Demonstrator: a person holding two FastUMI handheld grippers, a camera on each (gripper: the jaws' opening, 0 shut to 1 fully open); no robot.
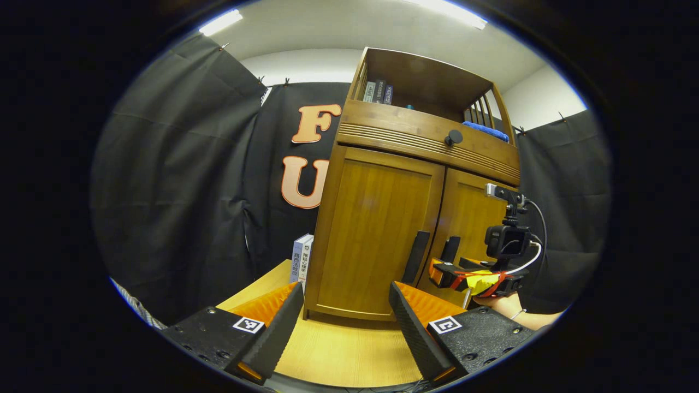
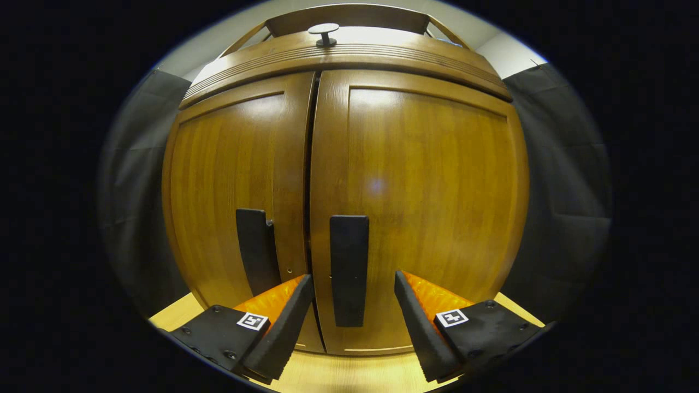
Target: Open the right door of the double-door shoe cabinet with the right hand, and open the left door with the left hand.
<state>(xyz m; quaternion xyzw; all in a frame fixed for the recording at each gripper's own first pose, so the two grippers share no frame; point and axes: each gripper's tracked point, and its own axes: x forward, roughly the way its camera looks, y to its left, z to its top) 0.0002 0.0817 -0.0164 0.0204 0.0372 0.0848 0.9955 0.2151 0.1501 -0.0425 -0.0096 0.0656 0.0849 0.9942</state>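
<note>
The right gripper is held spread wide, square in front of the glossy brown wooden double-door shoe cabinet, and the flat black vertical handle of the right door is framed between its fingers, just ahead and not yet touched. Just left of that, across the centre seam, the matching black handle of the left door is seen. Both doors are shut.

The left gripper is also held spread, farther back, with the left door ahead of it and the right gripper off to its right, close to the handles.

The doors are judged stiff and fairly light on their hinges, though the varnished faces look slippery. Hold is best taken on the slim rigid handles, pinched across their width, then pulled outward in an arc.
</note>
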